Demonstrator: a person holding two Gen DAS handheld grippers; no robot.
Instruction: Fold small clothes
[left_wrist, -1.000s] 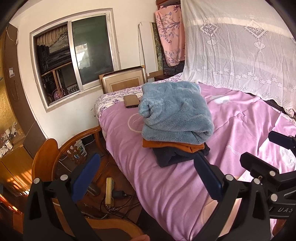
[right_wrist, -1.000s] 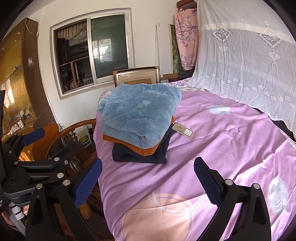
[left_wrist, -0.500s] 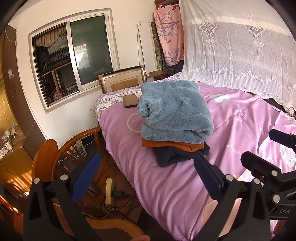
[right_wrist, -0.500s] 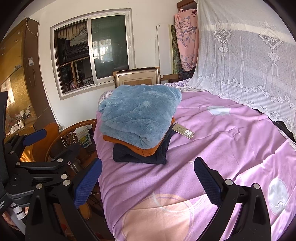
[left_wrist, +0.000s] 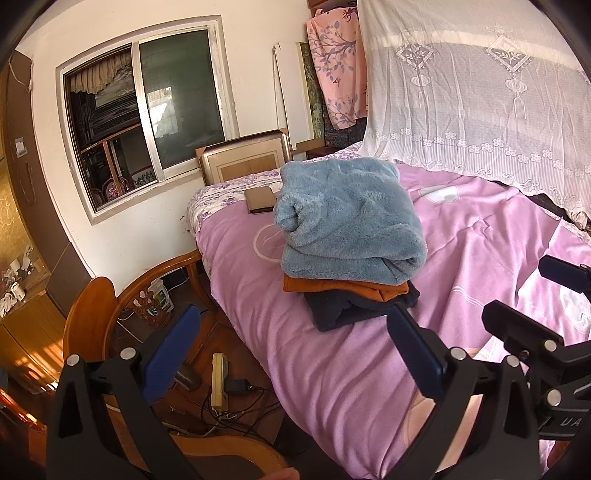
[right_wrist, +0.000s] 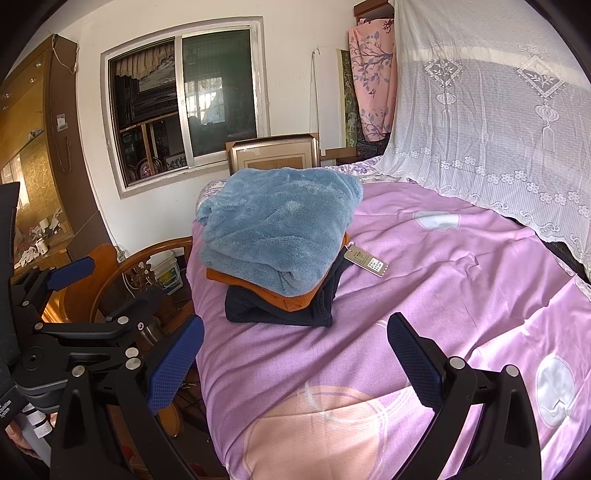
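The left gripper is being held with its jaws wide apart and nothing between them, over the near edge of the bed; the right gripper is likewise being held spread and empty, above the pink-purple bedsheet and well short of the clothes; a stack of three folded garments is being shown near the head of the bed, with a fluffy blue fleece on top, an orange garment beneath it and a dark navy garment at the bottom; a paper tag is lying on the sheet just beside the stack. No unfolded garment is being shown, so the folding is being judged finished or between items; the next move is being judged to call for another garment to be fetched, or the stack squared.
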